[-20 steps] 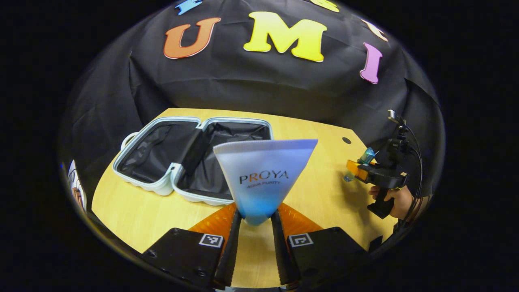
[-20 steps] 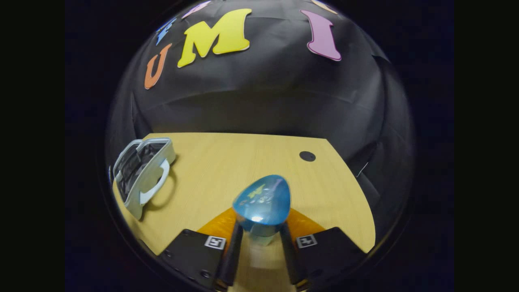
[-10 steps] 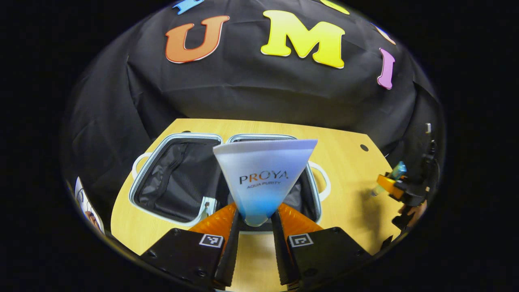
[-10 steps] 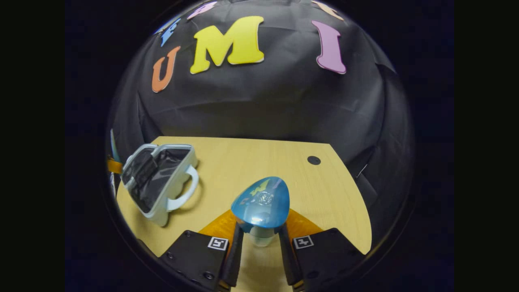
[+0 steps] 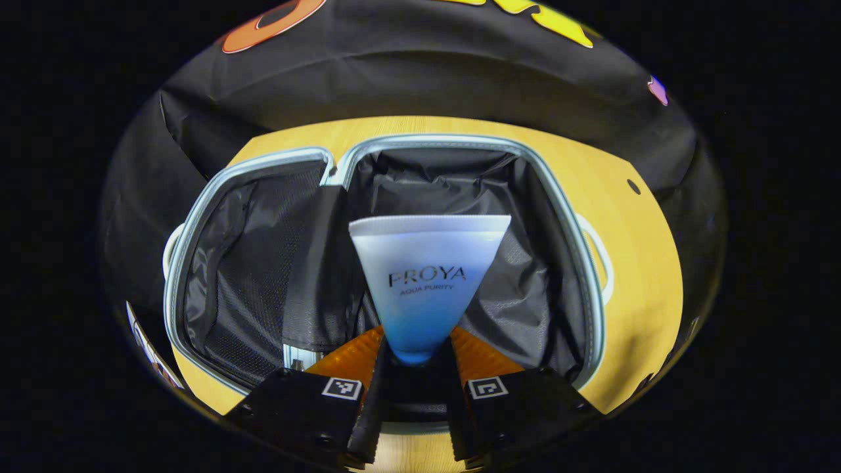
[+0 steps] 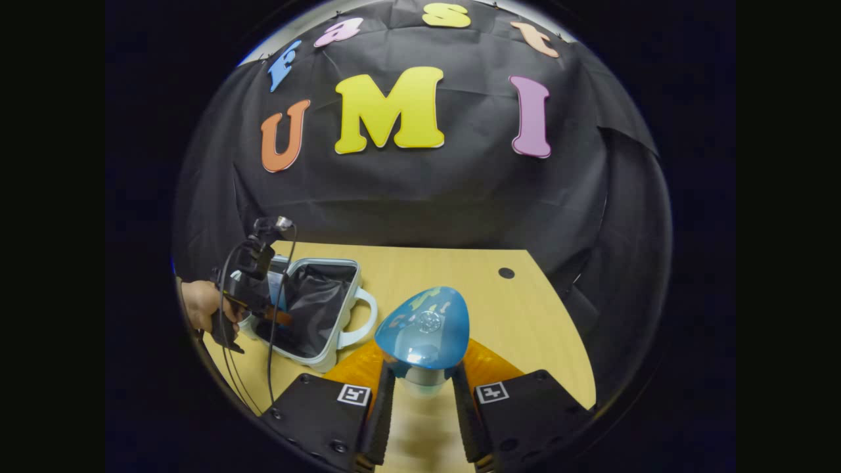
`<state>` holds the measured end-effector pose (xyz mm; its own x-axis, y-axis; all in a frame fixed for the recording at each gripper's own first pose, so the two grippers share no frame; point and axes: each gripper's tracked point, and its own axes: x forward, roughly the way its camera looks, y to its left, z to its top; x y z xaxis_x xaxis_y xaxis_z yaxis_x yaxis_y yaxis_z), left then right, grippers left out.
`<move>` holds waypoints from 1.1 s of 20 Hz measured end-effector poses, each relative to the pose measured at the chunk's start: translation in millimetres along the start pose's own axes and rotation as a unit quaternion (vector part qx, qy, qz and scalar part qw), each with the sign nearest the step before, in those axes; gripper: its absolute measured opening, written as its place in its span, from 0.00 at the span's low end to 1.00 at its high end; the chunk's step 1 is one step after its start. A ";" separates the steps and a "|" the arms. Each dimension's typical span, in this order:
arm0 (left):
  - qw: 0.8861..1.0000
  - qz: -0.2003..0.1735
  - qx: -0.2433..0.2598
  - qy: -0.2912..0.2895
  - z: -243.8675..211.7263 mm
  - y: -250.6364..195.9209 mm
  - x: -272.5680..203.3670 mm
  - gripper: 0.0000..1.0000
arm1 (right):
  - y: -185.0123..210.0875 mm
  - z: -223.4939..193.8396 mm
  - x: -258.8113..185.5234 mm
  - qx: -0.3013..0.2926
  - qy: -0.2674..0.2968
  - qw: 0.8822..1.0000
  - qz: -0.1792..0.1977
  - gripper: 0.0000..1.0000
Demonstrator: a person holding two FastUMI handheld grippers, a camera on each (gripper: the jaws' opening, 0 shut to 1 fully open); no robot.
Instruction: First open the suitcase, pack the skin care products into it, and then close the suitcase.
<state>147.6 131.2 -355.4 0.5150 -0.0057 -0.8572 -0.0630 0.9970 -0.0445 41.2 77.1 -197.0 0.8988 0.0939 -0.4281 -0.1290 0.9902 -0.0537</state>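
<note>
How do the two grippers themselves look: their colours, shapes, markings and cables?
The left gripper has black blocky bodies, each with a small square black-and-white marker, ribbed orange panels, and slim dark fingers. The right gripper looks the same. Seen from the right gripper view, the left gripper carries a black pistol handle, a top-mounted camera and black cables.

Suitcase (image 5: 197,217) lying open on tabletop (image 5: 644,276); tube (image 5: 427,276) hanging over its right half; bottle (image 6: 424,328) sitting right of suitcase.
</note>
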 end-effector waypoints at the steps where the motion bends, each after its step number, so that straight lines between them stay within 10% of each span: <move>1: 1.000 0.002 0.005 0.004 0.2 1.3 5.5 0.45 | 0.8 -4.5 -10.0 0.002 0.005 1.000 -0.002 0.41; 11: 1.000 0.007 -0.009 0.011 -0.2 1.7 22.4 0.51 | 2.4 -12.2 -37.4 -0.011 0.024 1.000 -0.011 0.41; 13: 1.000 -0.009 -0.025 -0.003 -1.8 -3.1 13.4 0.78 | 16.0 -4.5 -30.0 -0.014 0.023 1.000 0.002 0.41; 19: 0.988 -0.007 0.001 -0.152 20.3 3.4 -50.2 1.00 | 94.0 20.8 4.4 -0.039 0.016 0.996 0.077 0.41; 22: 0.973 0.007 0.018 -0.232 16.9 17.7 -100.8 0.94 | 143.6 26.7 26.3 -0.051 0.017 0.991 0.119 0.41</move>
<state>109.0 150.7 -261.1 0.8446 0.0342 -0.5342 -0.0469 0.9988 -0.0102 57.6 224.5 -191.9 0.8231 0.3190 -0.4698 -0.3797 0.9243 -0.0378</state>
